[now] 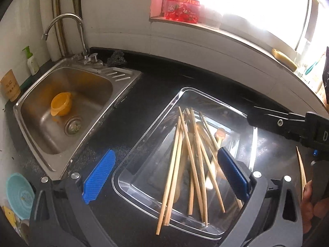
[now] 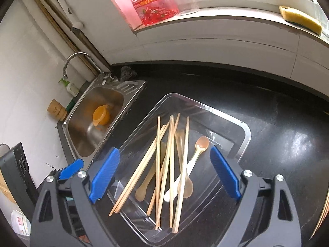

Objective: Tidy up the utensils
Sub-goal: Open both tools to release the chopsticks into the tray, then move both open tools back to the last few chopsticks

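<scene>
Hovering over the clear plastic tray (image 2: 244, 135) at frame centre, both tongs spread wide and empty.
Chopsticks (image 2: 158, 164) and spoons (image 2: 197, 154) lie jumbled inside; left gripper (image 1: 164, 177) and right gripper (image 2: 164, 175) look between steps. Next likely calls for fetching the loose chopsticks (image 1: 301, 168), cut off at the right edge.

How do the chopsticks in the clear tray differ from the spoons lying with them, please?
The chopsticks are straight, thin, pale wooden sticks; the spoons widen into rounded bowls at one end. The chopsticks are many and crisscross on top, while the few spoons lie mostly beneath them. Some chopstick tips reach over the rim; the spoons stay inside. Both lie loose in the clear tray.
</scene>
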